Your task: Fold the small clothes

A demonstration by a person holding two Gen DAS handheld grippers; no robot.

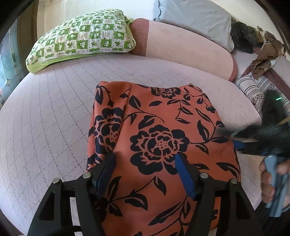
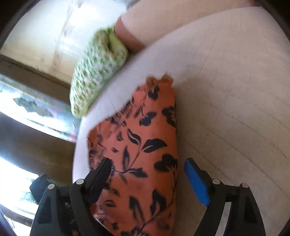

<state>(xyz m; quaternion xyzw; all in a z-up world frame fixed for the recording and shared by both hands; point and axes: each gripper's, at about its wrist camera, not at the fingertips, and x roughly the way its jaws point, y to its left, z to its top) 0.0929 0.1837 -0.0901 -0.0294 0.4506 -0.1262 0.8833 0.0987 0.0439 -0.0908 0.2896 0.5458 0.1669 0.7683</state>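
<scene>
An orange garment with black flowers (image 1: 159,127) lies folded lengthwise on the pale quilted bed cover (image 1: 54,118). My left gripper (image 1: 145,159) hovers low over its near part, fingers spread wide with flat cloth beneath them and nothing pinched. My right gripper (image 1: 237,141) shows as a dark blur at the garment's right edge, with a hand (image 1: 270,181) on its blue handle. In the right wrist view the garment (image 2: 145,136) runs between the fingers of the right gripper (image 2: 147,167). The blue pad stands clear of the cloth edge, so it is open.
A green checked pillow (image 1: 81,36) and a pink bolster (image 1: 181,50) lie at the head of the bed, with a grey-blue pillow (image 1: 195,16) behind. Striped cloth (image 1: 253,87) and brown clothes (image 1: 266,54) are heaped at the far right. A window (image 2: 27,109) is beyond the bed's left edge.
</scene>
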